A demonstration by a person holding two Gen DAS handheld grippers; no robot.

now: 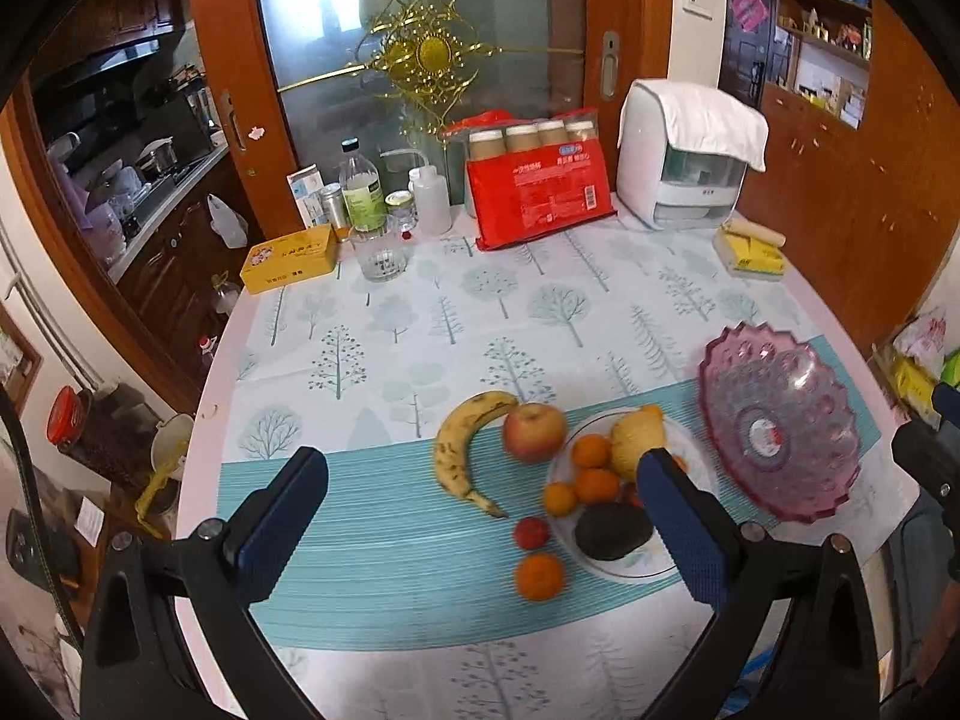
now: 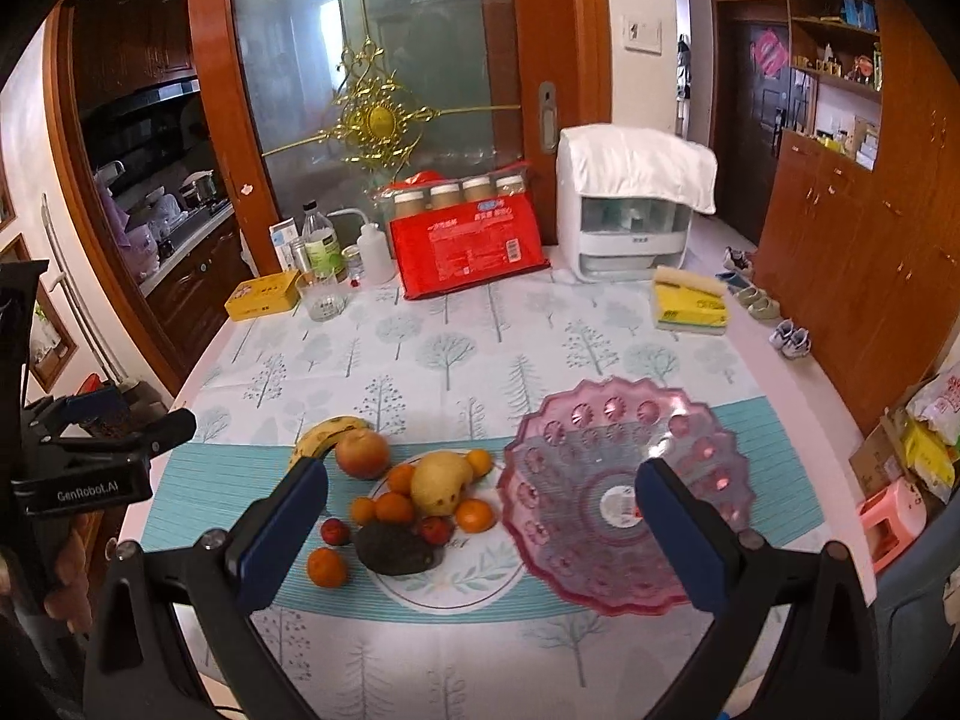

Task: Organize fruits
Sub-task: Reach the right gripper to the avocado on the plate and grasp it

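Left hand-held gripper (image 1: 480, 516): wide open, empty, above fruit.
Right hand-held gripper (image 2: 480, 525): wide open, empty.
Fruit: crowded white plate (image 2: 480, 585), lower centre; banana (image 1: 459, 450) on surface.
Pink bowl (image 2: 690, 564): empty, lower right.
Advice: lift top pieces first.

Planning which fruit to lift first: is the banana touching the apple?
Touching. In the left wrist view the banana's top end presses against the apple, no gap.

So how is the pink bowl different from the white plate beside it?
The pink bowl is see-through, scallop-edged and holds no fruit; the white plate is opaque, smooth-rimmed, with a leaf print, and carries oranges, a pear and an avocado. The bowl looks wider. Both are round and sit on the tablecloth.
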